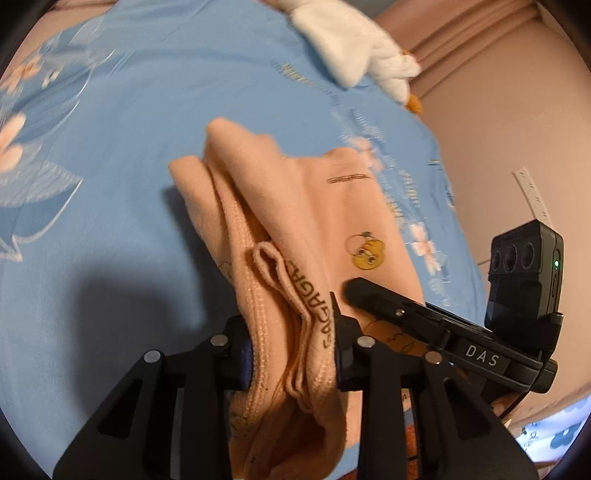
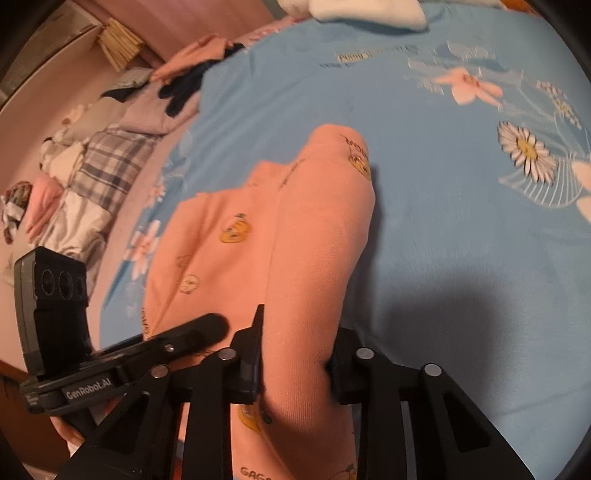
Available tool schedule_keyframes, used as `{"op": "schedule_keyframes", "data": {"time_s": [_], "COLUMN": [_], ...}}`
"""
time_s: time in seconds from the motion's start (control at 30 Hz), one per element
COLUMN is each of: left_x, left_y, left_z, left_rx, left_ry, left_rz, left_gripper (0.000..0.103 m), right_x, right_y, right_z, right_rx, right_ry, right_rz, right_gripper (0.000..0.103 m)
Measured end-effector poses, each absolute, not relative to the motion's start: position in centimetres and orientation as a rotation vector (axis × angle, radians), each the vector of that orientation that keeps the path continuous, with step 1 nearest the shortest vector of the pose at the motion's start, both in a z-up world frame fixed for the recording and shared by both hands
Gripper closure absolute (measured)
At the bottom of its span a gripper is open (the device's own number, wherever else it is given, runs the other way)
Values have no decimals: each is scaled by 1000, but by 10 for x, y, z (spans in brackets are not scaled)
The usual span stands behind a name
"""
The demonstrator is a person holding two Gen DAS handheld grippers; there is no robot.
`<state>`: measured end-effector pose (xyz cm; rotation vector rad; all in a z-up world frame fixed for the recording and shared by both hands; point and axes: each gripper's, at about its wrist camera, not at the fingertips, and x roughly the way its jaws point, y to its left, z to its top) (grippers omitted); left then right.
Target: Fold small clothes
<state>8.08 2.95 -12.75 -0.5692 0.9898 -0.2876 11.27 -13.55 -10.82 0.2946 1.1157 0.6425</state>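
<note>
A small peach garment (image 1: 295,192) printed with yellow cartoon faces lies bunched lengthwise on the blue floral sheet (image 1: 129,129). My left gripper (image 1: 291,354) is shut on its ribbed edge, with folds of fabric squeezed between the fingers. In the right wrist view the same garment (image 2: 314,240) runs away from me as a thick roll. My right gripper (image 2: 295,362) is shut on that roll's near end. Both grippers sit side by side: the right one's finger (image 1: 373,295) shows in the left view, and the left one's finger (image 2: 199,328) in the right view.
A white plush item (image 1: 354,48) lies at the far edge of the sheet. A pile of mixed clothes (image 2: 110,158) sits off the sheet (image 2: 443,221) to the left. Something white and folded (image 2: 369,9) rests at the far end. Pink bedding borders the sheet.
</note>
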Motion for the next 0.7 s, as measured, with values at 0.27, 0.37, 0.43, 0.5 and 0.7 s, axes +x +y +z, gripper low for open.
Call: {"op": "schedule_keyframes", "data": {"time_s": [0.27,0.37,0.43,0.5,0.7], "left_x": [97,111,122,136,170], "left_y": [4,-7,-12,-19,-31], "left_z": [-78,-72,-72,-74,-94], "left_rx": [-499,-469,-463,-448,-404], "left_ry": [866,847,843,845,888], "left_rz": [-358,-365,-373,-372,-348], "left_gripper": [73,72,72,72,72], "right_x": [118,129,138,146,174], "right_y": [-159,-170,-176,-181,-190], "right_z": [-57,-49,-49,-50,-68], "right_rx": [245,237,231,221,224], "right_ry": [960,927,919,913,953], "right_rz": [621,594,575,556,510], "right_gripper": [76,76,76,76,76]}}
